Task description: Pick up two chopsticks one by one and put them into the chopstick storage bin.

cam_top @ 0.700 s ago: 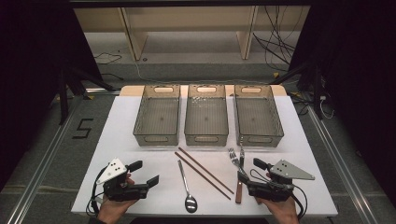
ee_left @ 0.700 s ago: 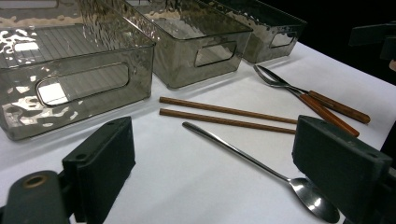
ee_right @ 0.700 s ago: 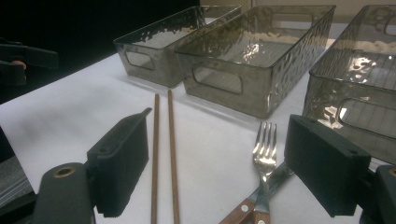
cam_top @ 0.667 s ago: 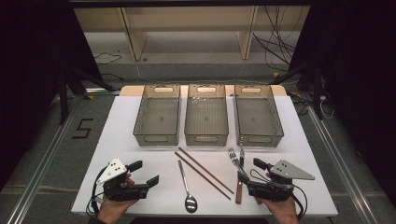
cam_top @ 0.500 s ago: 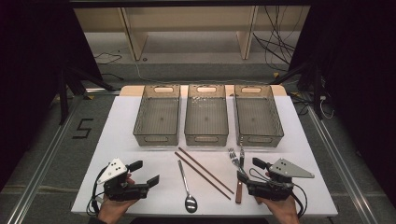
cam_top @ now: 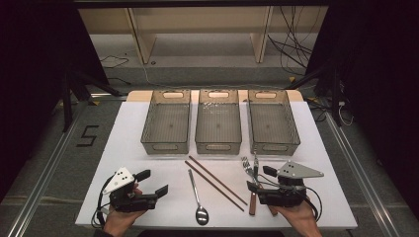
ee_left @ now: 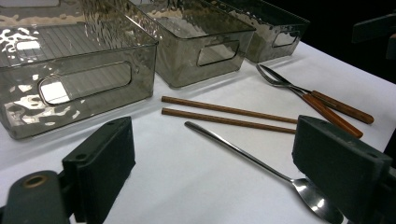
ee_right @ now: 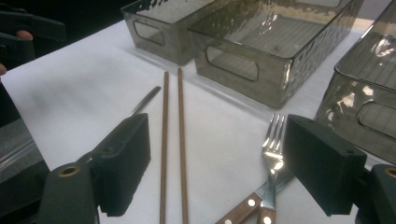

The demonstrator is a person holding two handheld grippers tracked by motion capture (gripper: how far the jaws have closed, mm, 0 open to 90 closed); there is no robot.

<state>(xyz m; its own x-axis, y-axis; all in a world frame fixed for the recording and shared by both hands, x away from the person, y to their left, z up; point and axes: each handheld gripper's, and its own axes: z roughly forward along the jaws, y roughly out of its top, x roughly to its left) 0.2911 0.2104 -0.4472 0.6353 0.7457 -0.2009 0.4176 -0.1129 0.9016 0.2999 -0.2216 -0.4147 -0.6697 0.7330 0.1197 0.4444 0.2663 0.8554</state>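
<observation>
Two brown chopsticks point(cam_top: 215, 180) lie side by side on the white table, with a metal spoon point(cam_top: 196, 197) to their left. A fork point(cam_top: 245, 165) and a knife point(cam_top: 255, 190), both wooden-handled, lie to their right. My left gripper point(cam_top: 154, 182) rests near the front edge, left of the spoon, open and empty. In the left gripper view its jaws point(ee_left: 212, 140) frame the spoon point(ee_left: 252, 158) and chopsticks point(ee_left: 224, 109). My right gripper point(cam_top: 260, 178) hovers open over the knife handle. Its own view has the open jaws point(ee_right: 219, 140) between the chopsticks point(ee_right: 173, 130) and the fork point(ee_right: 273, 149).
Three clear grey bins stand in a row behind the cutlery: left point(cam_top: 165, 146), middle point(cam_top: 218, 146), right point(cam_top: 274, 146). The table's front edge point(cam_top: 217, 228) runs just below both hands. Cables and shelf legs lie on the floor beyond the table.
</observation>
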